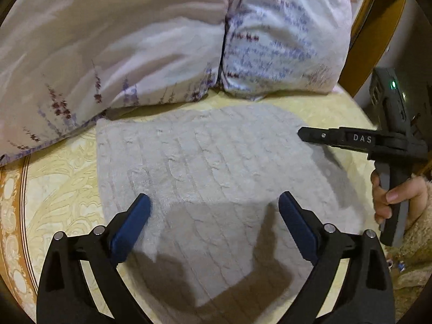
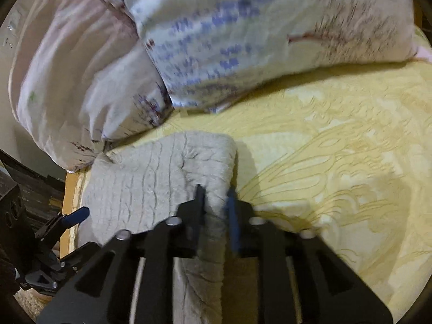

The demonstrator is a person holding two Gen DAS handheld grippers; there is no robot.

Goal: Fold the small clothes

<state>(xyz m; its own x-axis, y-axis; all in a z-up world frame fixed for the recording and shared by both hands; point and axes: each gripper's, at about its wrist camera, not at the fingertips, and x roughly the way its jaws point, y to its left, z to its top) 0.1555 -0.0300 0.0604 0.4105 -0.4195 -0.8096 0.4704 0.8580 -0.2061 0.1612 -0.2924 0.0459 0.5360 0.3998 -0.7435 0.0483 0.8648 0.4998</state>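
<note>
Left wrist view: your left hand-held gripper [image 1: 214, 205] gapes wide above the fleece garment [image 1: 205, 162]; your right hand-held gripper [image 2: 216, 197] pinches its edge on the bed [image 2: 337, 148].

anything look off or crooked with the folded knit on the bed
Nothing is damaged or spilled. The grey knit lies folded on the yellow bedspread, but its near right corner bunches up between the right gripper fingers.
</note>
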